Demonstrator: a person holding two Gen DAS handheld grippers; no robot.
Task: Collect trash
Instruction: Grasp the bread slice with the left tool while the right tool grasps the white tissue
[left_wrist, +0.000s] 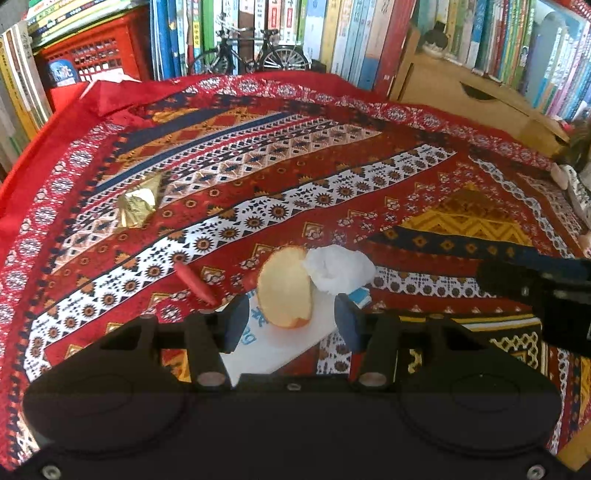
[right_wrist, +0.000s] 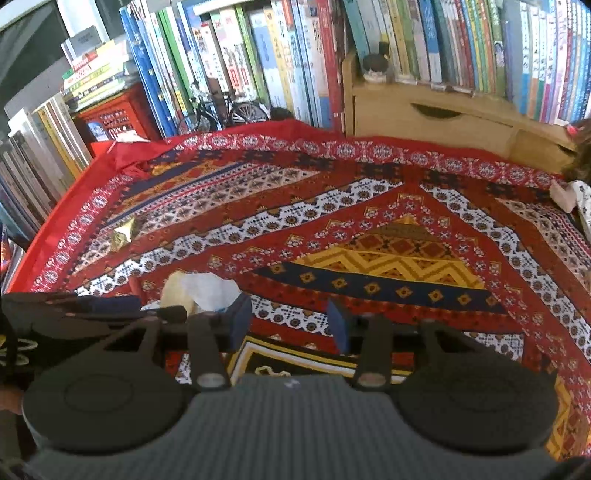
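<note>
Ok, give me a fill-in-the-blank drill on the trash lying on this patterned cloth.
1. The apple piece lies on a flat white ____.
2. The crumpled white tissue touches the apple piece on its ____ side in the left wrist view.
3. The crumpled wrapper near the cloth's left edge is ____ in colour.
4. Between the right claw pads there is only ____.

Missing words: wrapper; right; gold; cloth
</note>
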